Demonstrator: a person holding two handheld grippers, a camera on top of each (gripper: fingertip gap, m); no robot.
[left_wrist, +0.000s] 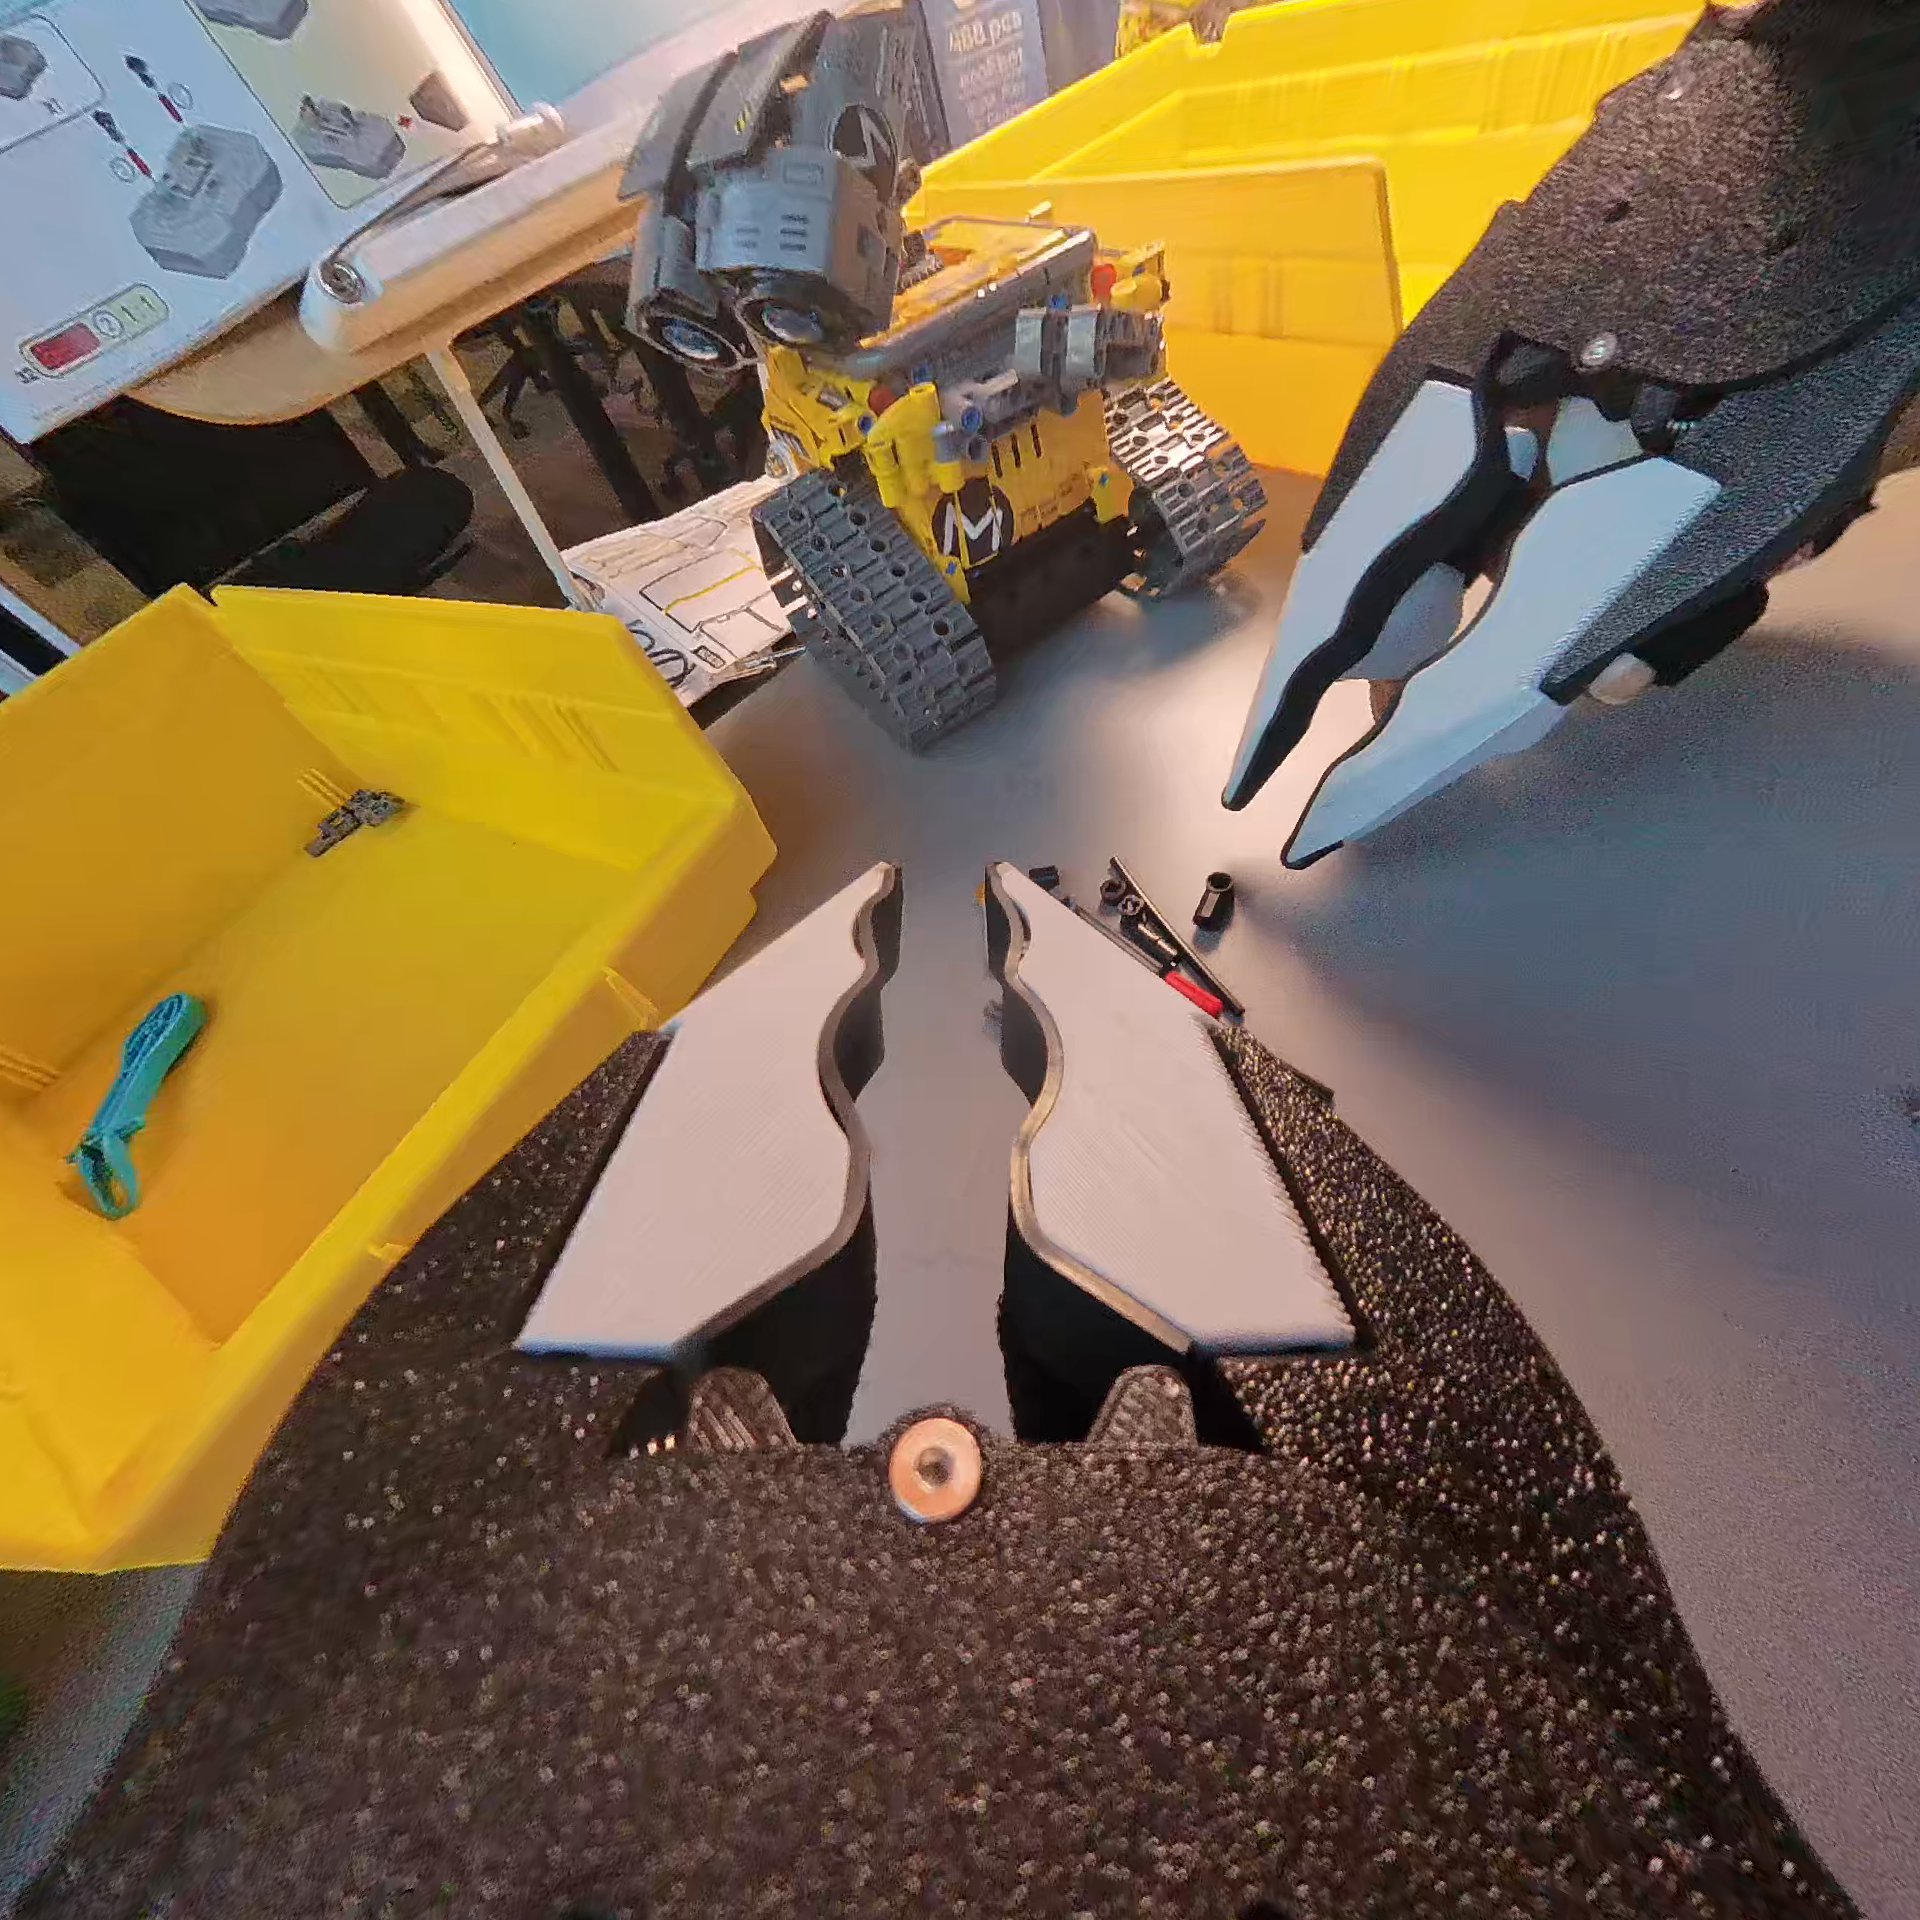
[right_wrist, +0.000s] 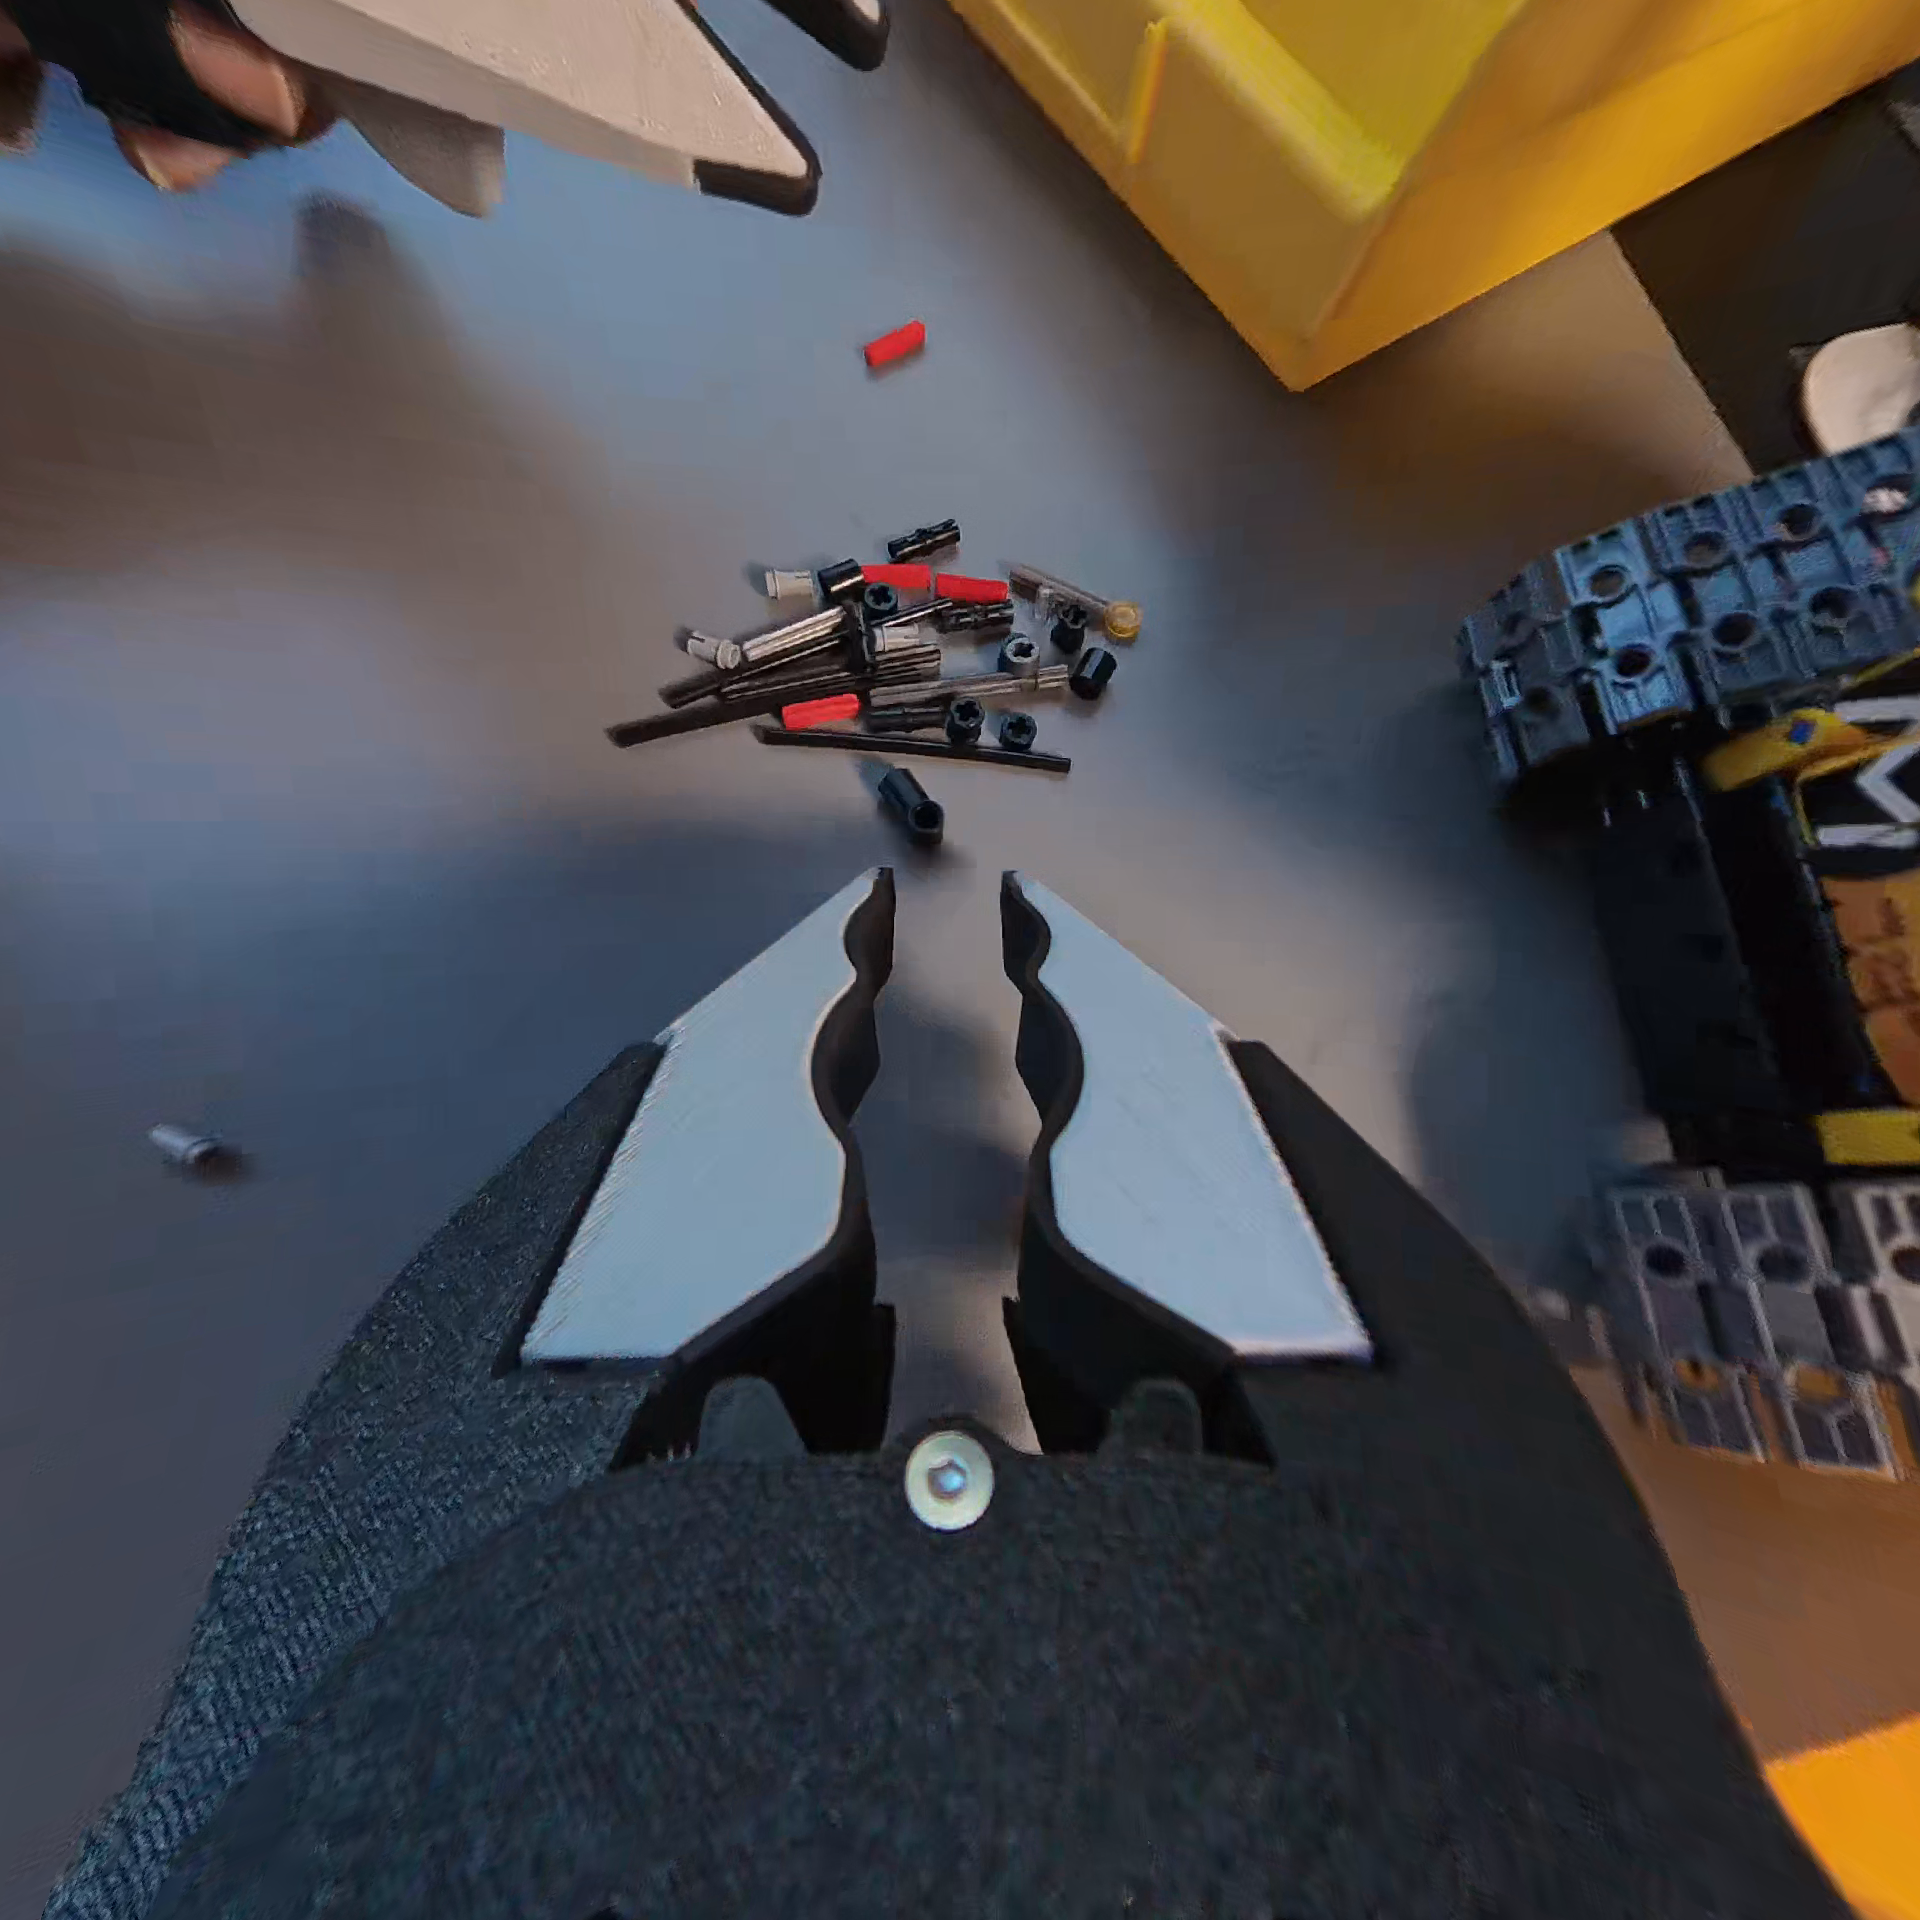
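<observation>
We hold two tools over a dark grey surface (right_wrist: 364, 727). The left tool (left_wrist: 940, 883) has its fingers spread with a gap between the tips, and nothing sits between them. The right tool (right_wrist: 945, 883) is likewise spread and empty.

Just beyond the right tool's tips lies a short black pin (right_wrist: 911, 805). Past that is a small pile of rods and pins (right_wrist: 873, 655), black, grey and red, with one amber round piece at its right end. A lone red pin (right_wrist: 894, 344) rests farther on, apart from the pile. A single grey pin (right_wrist: 187, 1146) lies well off to the left.

In the left wrist view, part of the pile (left_wrist: 1143, 935) shows just right of the left tool's tips, and the right tool (left_wrist: 1278, 831) hangs above the surface near it, tips pointing down.

To the left of the left tool sits a yellow bin (left_wrist: 364, 1039) holding a teal part (left_wrist: 135, 1101) and a small grey part (left_wrist: 353, 821).

Farther back stands a yellow and grey tracked toy robot (left_wrist: 935, 436), with a printed sheet (left_wrist: 675, 592) lying beside its track. More yellow bins (left_wrist: 1195, 229) stand behind it. An instruction page (left_wrist: 187, 177) is propped at the far left.
</observation>
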